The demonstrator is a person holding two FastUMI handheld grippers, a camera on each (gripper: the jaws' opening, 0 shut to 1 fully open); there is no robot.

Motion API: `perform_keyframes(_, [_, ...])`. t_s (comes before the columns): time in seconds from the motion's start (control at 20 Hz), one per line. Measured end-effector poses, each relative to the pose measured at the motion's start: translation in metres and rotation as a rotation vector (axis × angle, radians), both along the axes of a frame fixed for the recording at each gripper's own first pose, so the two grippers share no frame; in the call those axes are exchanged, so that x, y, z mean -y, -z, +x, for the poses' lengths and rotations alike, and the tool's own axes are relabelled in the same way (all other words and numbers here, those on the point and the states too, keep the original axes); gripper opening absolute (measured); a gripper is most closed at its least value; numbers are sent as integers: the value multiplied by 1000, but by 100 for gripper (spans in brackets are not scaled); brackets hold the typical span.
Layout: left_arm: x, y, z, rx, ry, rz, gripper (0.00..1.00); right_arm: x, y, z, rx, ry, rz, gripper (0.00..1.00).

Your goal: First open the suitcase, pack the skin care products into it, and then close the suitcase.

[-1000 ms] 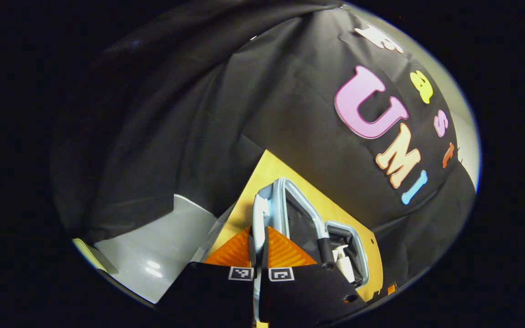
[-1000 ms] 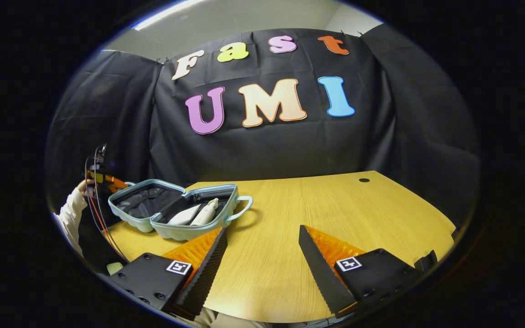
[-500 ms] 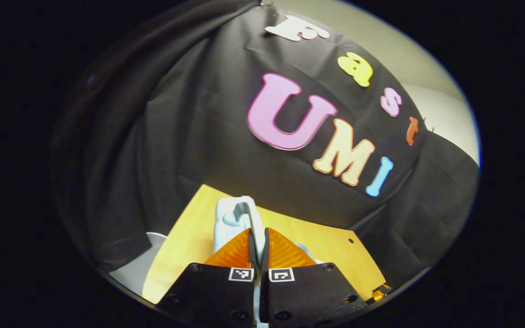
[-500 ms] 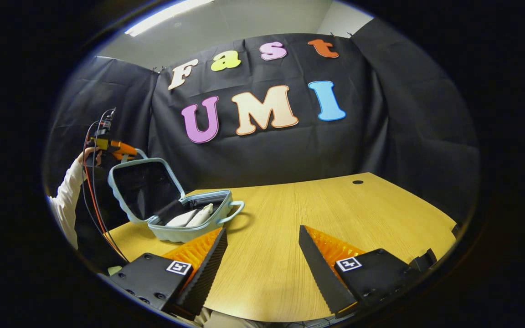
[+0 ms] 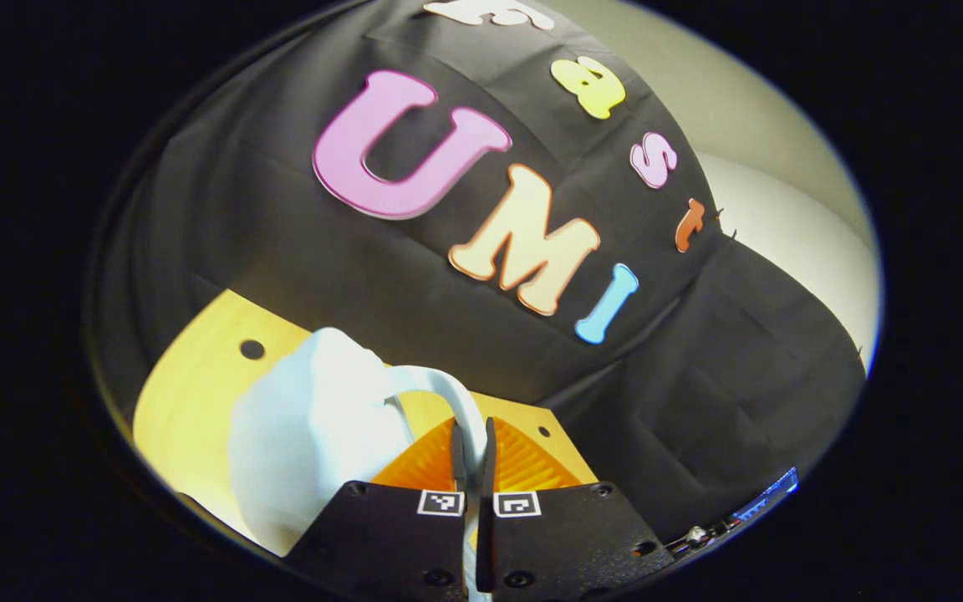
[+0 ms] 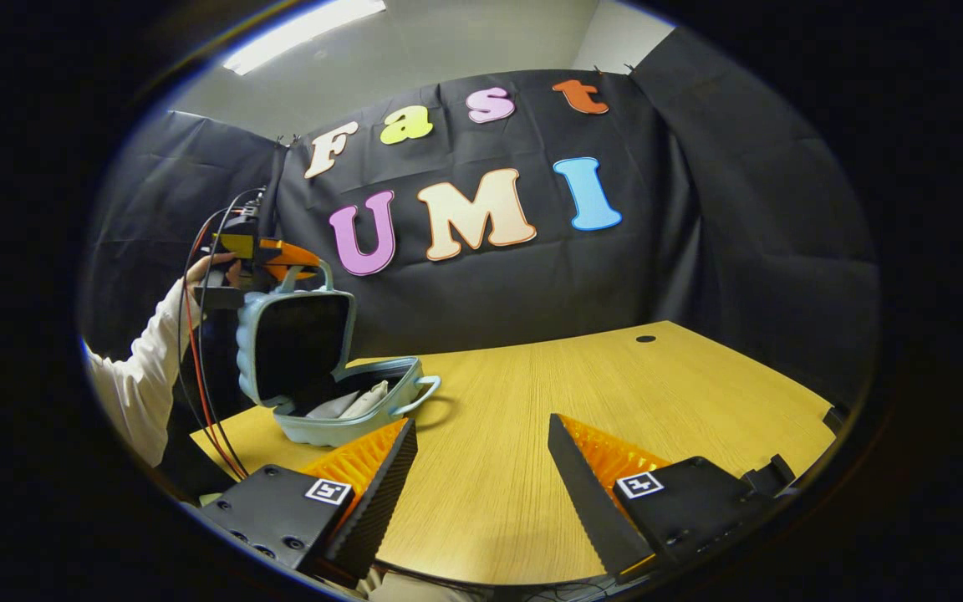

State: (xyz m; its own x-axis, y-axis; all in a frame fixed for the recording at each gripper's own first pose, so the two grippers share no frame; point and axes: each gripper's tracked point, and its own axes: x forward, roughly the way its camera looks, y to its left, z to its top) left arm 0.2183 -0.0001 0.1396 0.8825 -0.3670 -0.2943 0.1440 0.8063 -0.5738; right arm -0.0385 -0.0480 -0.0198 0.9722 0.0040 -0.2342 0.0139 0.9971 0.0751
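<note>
Left gripper (image 5: 471, 443): pinching shut on the lid handle (image 5: 456, 401); holding the lid (image 6: 298, 339) near upright over the suitcase (image 6: 348, 418).
Right gripper (image 6: 481, 477): hovering wide open, empty, well right of the suitcase.
Skin care products (image 6: 352, 403): lying inside the suitcase base.
Risk: the thin handle may be slipping from the pads; the lid could be dropping hard or jamming on a product.

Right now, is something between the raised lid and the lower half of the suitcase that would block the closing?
Nothing visible blocks it. The left gripper holds the lid by its handle; the skin care products lie low inside the lower half.
</note>
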Motion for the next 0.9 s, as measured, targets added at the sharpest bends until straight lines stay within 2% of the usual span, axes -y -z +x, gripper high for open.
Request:
perform_keyframes(0.35, [87, 71, 13, -122, 79, 9, 0, 7, 10, 5, -20, 2, 23, 99])
perform_keyframes(0.45, [98, 82, 15, -146, 87, 60, 0, 10, 14, 4, -31, 2, 13, 99])
perform_keyframes(0.7, [105, 100, 20, -190, 35, 169, 1, 19, 23, -1, -57, 15, -6, 99])
perform_keyframes(0.85, [120, 110, 18, -231, 48, 150, 11, 22, 24, -3, -54, 11, 4, 99])
perform_keyframes(0.9, [126, 112, 17, -247, 55, 137, 7, 24, 24, -4, -54, 12, 5, 99])
